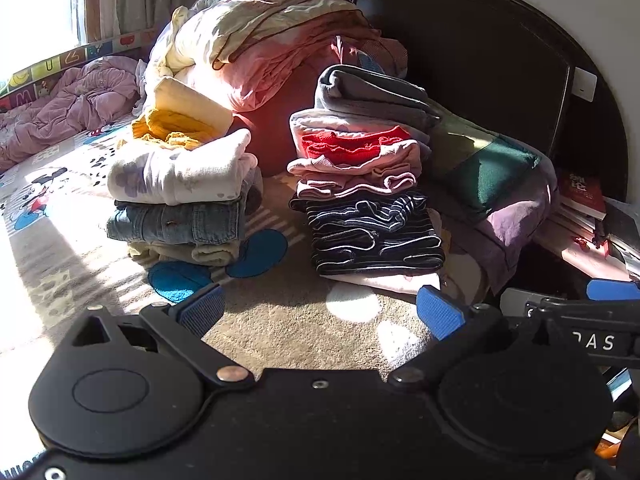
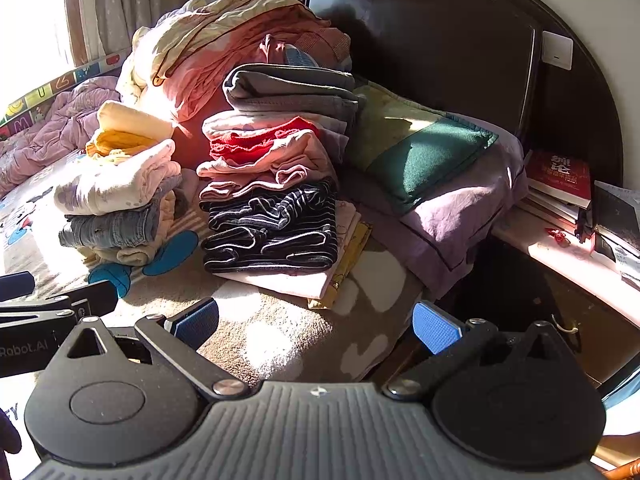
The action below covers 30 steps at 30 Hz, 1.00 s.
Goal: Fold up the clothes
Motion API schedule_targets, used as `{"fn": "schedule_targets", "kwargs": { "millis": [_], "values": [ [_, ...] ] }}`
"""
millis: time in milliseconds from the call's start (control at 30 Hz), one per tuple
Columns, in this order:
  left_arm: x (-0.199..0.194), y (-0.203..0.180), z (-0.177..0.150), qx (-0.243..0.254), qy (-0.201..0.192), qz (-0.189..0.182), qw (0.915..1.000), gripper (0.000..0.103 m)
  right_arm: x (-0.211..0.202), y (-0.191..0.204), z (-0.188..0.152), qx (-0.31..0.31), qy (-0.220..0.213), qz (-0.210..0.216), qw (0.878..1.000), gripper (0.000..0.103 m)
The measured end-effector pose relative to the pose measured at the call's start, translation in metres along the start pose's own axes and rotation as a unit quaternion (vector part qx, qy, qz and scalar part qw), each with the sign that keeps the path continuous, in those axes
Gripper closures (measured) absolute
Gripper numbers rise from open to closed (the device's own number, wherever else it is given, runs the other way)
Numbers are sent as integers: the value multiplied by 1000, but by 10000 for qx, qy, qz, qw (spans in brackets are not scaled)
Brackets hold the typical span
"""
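Two stacks of folded clothes stand on the bed. The left stack (image 1: 180,200) has a white floral top over denim and cream pieces; it also shows in the right wrist view (image 2: 116,200). The right stack (image 1: 368,184) has a grey piece on top, then red and pink, then a navy striped piece; it also shows in the right wrist view (image 2: 276,184). My left gripper (image 1: 320,312) is open and empty above the bedcover in front of the stacks. My right gripper (image 2: 316,322) is open and empty near the bed's right edge.
A heap of unfolded pink and cream bedding (image 1: 260,40) lies behind the stacks. A crumpled purple quilt (image 1: 68,108) lies far left. A pillow with a green cloth (image 2: 432,160) leans on the dark headboard (image 2: 420,40). Books (image 2: 560,180) sit on a side shelf at the right.
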<state>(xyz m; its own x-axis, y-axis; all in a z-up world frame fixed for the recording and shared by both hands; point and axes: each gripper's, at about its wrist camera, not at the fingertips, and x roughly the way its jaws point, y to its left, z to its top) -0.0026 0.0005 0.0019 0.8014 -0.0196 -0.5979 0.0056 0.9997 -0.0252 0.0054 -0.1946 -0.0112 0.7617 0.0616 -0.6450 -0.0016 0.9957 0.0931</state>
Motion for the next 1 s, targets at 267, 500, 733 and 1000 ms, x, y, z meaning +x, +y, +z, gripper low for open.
{"fn": "schedule_targets", "kwargs": {
  "millis": [267, 500, 733, 1000],
  "values": [
    [0, 0, -1, 19, -19, 0, 10000, 0, 0, 0, 1, -3, -5, -10, 10000, 1],
    [1, 1, -2, 13, -26, -12, 10000, 0, 1, -1, 0, 1, -5, -12, 10000, 1],
    [2, -1, -1, 19, -28, -1, 10000, 0, 3, -1, -1, 6, -1, -14, 10000, 1],
    [6, -3, -1, 12, -27, -12, 10000, 0, 6, -2, 0, 22, 11, -17, 10000, 1]
  ]
}}
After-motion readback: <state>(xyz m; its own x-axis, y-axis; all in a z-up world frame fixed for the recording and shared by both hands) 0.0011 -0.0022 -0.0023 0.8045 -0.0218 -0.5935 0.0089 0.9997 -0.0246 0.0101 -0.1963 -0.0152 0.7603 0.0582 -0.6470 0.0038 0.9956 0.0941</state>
